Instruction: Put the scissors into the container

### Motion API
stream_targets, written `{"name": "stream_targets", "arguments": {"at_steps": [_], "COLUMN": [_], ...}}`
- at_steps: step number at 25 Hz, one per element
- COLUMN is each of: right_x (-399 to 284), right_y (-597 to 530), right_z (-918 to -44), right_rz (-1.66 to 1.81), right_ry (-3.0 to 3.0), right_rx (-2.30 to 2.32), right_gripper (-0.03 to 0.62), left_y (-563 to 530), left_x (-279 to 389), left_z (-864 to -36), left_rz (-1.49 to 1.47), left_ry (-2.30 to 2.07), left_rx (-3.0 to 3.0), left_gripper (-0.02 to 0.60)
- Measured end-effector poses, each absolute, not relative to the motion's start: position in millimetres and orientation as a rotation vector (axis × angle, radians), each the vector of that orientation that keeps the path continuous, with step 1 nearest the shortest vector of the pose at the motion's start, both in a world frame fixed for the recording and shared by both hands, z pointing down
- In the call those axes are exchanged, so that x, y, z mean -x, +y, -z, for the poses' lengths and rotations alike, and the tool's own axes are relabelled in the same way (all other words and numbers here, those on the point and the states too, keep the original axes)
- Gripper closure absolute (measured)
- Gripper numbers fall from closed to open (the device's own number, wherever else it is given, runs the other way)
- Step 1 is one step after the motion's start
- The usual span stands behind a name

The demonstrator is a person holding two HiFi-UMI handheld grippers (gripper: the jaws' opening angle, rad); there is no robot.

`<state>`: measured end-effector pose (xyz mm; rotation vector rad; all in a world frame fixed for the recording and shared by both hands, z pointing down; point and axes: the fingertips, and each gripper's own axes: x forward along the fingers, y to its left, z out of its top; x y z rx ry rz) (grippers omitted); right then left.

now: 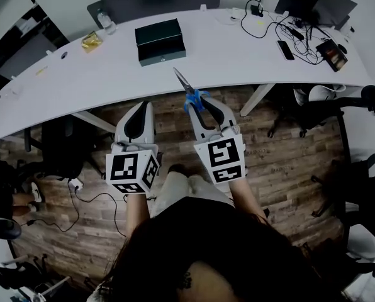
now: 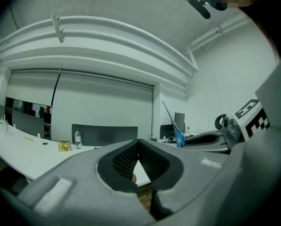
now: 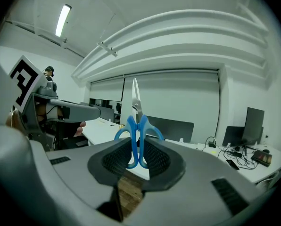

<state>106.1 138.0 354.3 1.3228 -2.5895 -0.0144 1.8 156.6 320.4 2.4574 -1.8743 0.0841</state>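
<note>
Hidden: the person (image 1: 206, 257) covers the near floor (image 1: 288, 162); the scissors' lower handle loops sit sunk between the pads.
Left tool (image 1: 139, 109) (image 2: 138, 146): jaws closed tip to tip, nothing between them, over the floor.
Right tool (image 1: 204, 104) (image 3: 139, 150): jaws partly apart, clamped on the blue handles of the scissors (image 1: 190, 92) (image 3: 137, 136); blades together, pointing far, tip over the worktop's (image 1: 238, 58) near edge.
Container (image 1: 160, 41): dark box on the worktop, beyond the scissors and apart; whether its top is open is hard to tell.

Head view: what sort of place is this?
Probably an office or meeting room: a long curved white table, swivel office chairs beside it, and dark screens with tangled cables at one end.
</note>
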Motion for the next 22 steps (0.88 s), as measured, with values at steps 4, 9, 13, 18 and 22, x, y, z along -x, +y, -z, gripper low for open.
{"name": "stream_targets", "arguments": {"at_steps": [4, 9, 13, 18, 22], "right_x": [-100, -90, -79, -63, -47], "right_y": [123, 95, 68, 28, -2], "right_z": [-360, -364, -367, -367, -368], "right_rz": [0.0, 0.01, 0.016, 0.024, 0.024], "right_ry": [-2.596, -2.587, -2.57, -2.552, -2.537], "right_rx": [-1.304, -1.299, -1.297, -1.289, -1.279], "right_gripper": [0.508, 0.508, 0.508, 0.508, 0.508], "left_y": [141, 113, 83, 43, 14], "left_x": [1, 9, 21, 40, 59], "left_z": [-322, -317, -315, -316, -316], "left_rz": [-0.098, -0.084, -0.071, -0.083, -0.077], "left_ry": [-1.882, -1.882, -1.893, -1.89, -1.888], "left_rx": [-2.455, -2.479, -2.486, -2.481, -2.468], "left_gripper": [0.571, 0.571, 0.571, 0.571, 0.571]}}
